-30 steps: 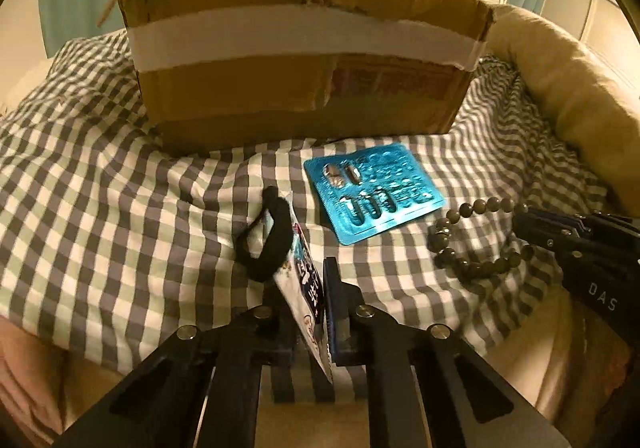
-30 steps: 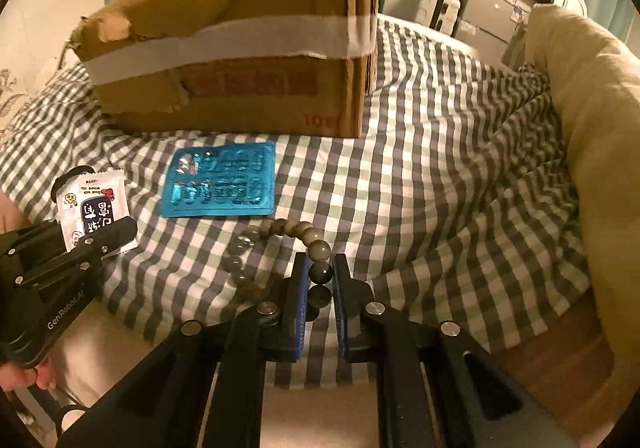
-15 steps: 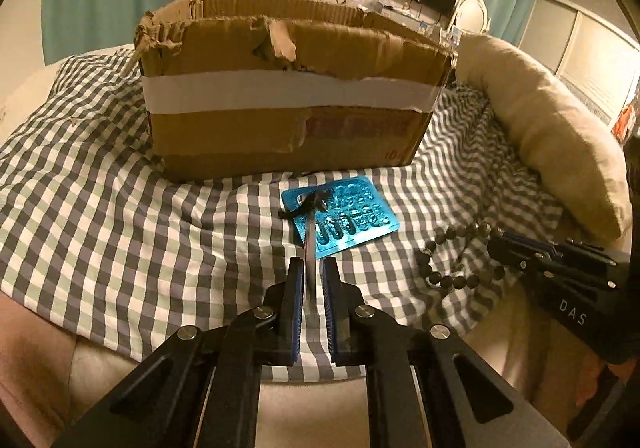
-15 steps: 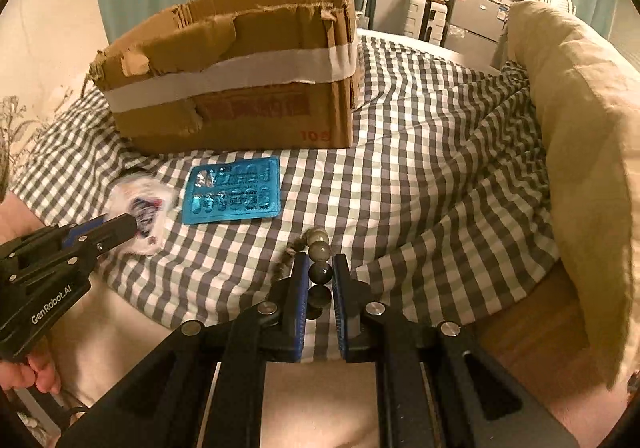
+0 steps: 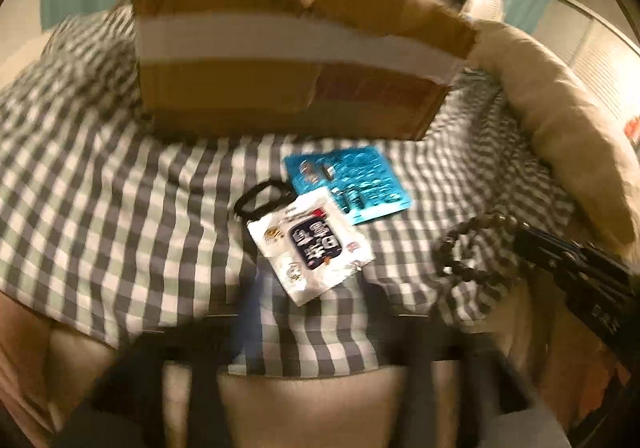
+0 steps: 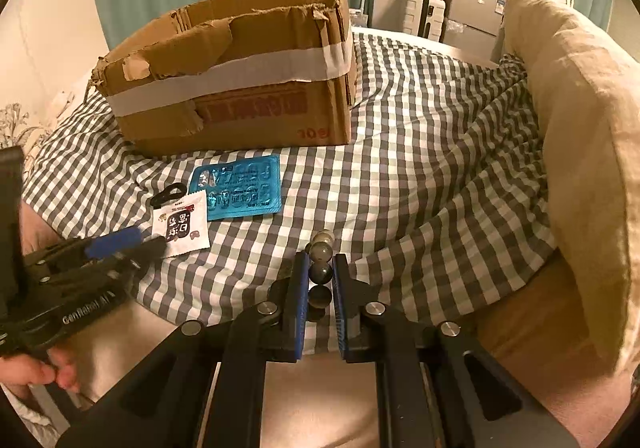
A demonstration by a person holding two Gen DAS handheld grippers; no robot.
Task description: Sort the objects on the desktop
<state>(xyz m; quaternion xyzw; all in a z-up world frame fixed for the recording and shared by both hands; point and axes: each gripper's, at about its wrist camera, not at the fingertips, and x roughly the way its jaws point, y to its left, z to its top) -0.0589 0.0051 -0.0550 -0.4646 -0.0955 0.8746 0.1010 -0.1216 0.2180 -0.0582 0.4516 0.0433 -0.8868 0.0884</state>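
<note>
A white snack sachet [image 5: 310, 248] lies flat on the checked cloth, also in the right wrist view [image 6: 182, 226], overlapping a black hair tie [image 5: 260, 200]. My left gripper [image 6: 138, 242] is open, its fingers just short of the sachet; its own view is motion-blurred. A blue pill blister pack [image 6: 238, 188] lies behind the sachet [image 5: 352, 184]. My right gripper [image 6: 320, 276] is shut on a dark bead bracelet [image 6: 321, 252], held above the cloth's front edge, also in the left wrist view [image 5: 472, 248]. An open cardboard box [image 6: 240, 72] stands behind.
A beige cushion [image 6: 580, 128] runs along the right side. The checked cloth [image 6: 420, 168] ends at the near edge, with bare mattress below. Teal curtains, a TV and cabinets stand far behind.
My left gripper let go of the sachet, which now lies flat on the cloth, and its fingers opened. My right gripper lifted the bracelet slightly.
</note>
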